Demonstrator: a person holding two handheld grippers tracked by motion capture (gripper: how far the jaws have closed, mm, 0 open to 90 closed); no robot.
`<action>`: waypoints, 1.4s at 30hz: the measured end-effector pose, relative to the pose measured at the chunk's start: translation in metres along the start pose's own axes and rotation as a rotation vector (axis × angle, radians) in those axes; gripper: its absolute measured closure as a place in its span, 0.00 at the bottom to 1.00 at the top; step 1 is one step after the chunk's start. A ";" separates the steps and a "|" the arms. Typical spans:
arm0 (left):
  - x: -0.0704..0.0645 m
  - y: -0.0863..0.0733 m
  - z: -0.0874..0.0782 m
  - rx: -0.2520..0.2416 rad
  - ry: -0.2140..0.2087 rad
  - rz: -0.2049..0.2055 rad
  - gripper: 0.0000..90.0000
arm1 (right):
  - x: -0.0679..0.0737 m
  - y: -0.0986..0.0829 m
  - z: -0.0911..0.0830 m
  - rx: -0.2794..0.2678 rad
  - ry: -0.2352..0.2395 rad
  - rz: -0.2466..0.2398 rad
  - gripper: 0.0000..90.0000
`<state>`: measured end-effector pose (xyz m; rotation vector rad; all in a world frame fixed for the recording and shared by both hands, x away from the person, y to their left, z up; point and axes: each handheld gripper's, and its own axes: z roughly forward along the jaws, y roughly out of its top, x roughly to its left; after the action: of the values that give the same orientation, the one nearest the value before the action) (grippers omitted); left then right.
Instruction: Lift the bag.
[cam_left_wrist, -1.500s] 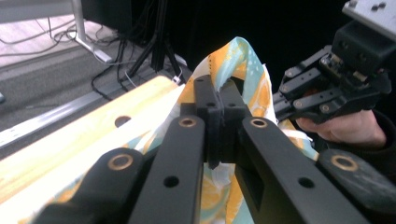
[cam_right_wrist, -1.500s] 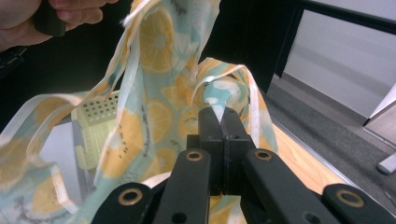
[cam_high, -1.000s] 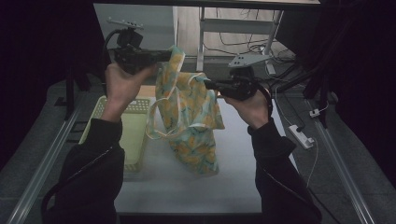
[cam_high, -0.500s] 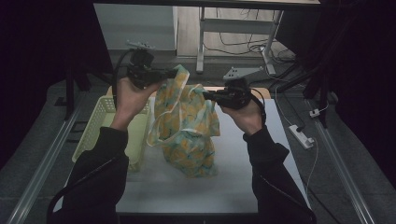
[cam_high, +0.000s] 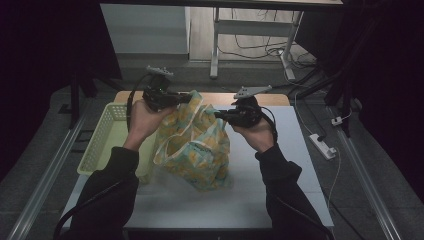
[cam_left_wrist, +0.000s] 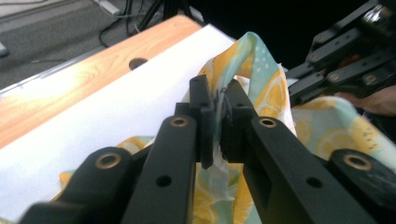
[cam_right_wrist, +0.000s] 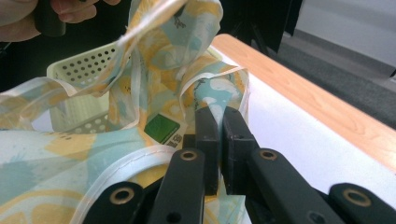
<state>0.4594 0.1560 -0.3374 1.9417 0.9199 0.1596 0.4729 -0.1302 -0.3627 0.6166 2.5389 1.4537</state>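
Both tools are up over the bench (cam_high: 280, 200). The left tool (cam_left_wrist: 218, 109) is clamped on a fold of the lemon-print garment (cam_high: 197, 145), and the right tool (cam_right_wrist: 220, 126) is pinched tight on another edge of it. The cloth hangs between them, its lower end touching the white bench top, just beside the pale yellow basket (cam_high: 107, 135) on the left.

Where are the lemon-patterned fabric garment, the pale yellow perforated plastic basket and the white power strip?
lemon-patterned fabric garment (cam_high: 197, 150), high view, middle of the hanging cloth
pale yellow perforated plastic basket (cam_high: 97, 145), high view, its left wall
white power strip (cam_high: 322, 146), high view, middle of its body
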 end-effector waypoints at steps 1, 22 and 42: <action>0.000 -0.002 0.002 0.007 0.004 0.000 0.93 | 0.000 0.000 0.000 0.000 0.000 0.000 0.97; -0.010 -0.020 0.004 0.022 0.045 0.120 0.56 | 0.006 0.002 0.002 -0.010 0.004 0.010 0.78; -0.020 -0.025 -0.013 -0.030 0.046 0.125 0.12 | 0.009 0.009 -0.006 -0.022 -0.016 0.021 0.50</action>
<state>0.4255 0.1586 -0.3455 1.9753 0.8217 0.2905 0.4656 -0.1270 -0.3517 0.6509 2.5088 1.4755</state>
